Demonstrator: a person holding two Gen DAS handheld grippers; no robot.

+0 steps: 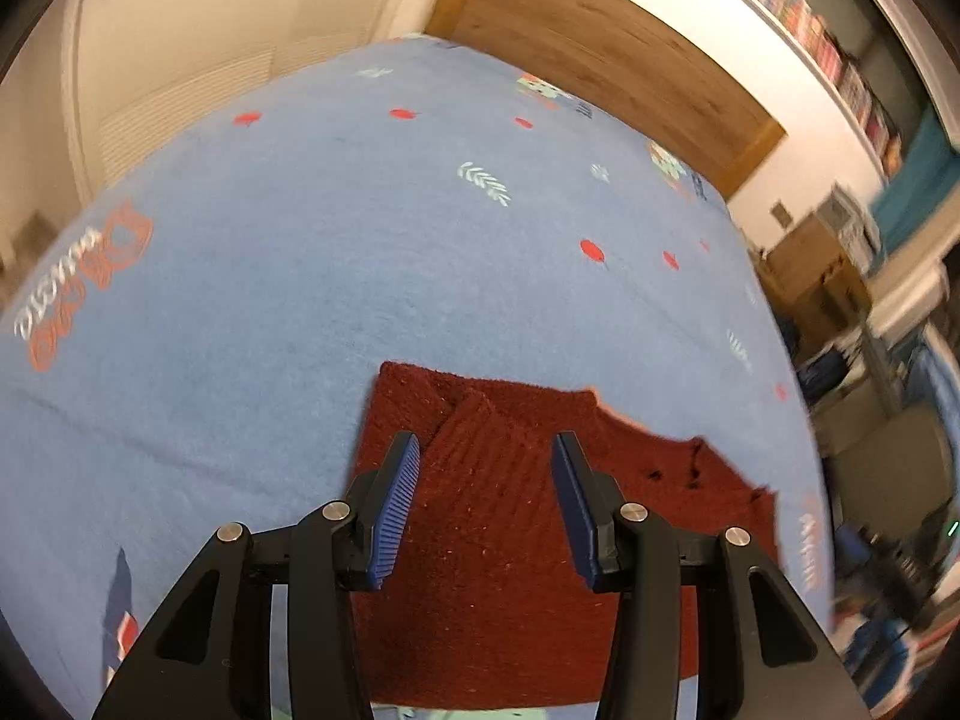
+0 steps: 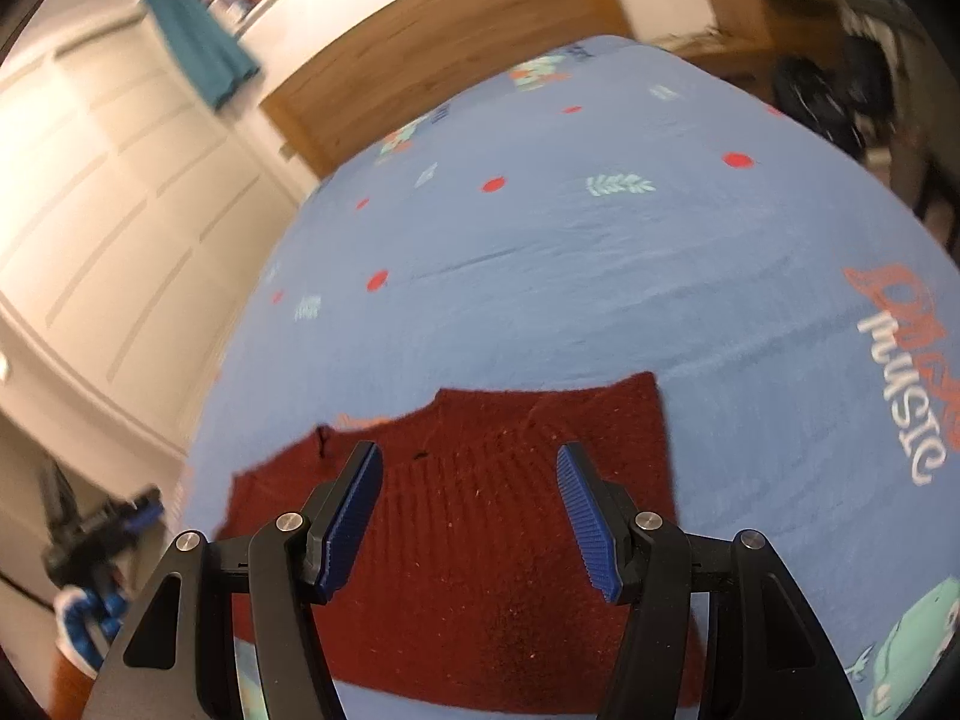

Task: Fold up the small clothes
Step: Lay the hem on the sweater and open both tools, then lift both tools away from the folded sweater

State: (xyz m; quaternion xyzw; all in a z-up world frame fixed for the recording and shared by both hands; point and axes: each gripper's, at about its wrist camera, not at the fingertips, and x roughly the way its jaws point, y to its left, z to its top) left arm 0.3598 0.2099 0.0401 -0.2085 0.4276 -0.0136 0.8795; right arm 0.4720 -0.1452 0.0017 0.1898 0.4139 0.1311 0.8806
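Observation:
A dark red knitted garment [image 1: 492, 540] lies flat on a blue patterned bedspread [image 1: 300, 312], partly folded with a flap laid over its upper left. My left gripper [image 1: 486, 450] is open and empty, hovering above the garment's upper middle. In the right wrist view the same garment [image 2: 480, 552] lies on the bedspread [image 2: 600, 276]. My right gripper [image 2: 469, 459] is open and empty, above the garment's upper part. The other gripper shows at the left edge of the right wrist view [image 2: 102, 534], blurred.
A wooden headboard [image 1: 600, 42] stands at the far end of the bed. White panelled doors [image 2: 90, 210] are beside it. A shelf of books [image 1: 828, 42] runs along the wall, with cardboard boxes [image 1: 810, 264] and clutter beside the bed.

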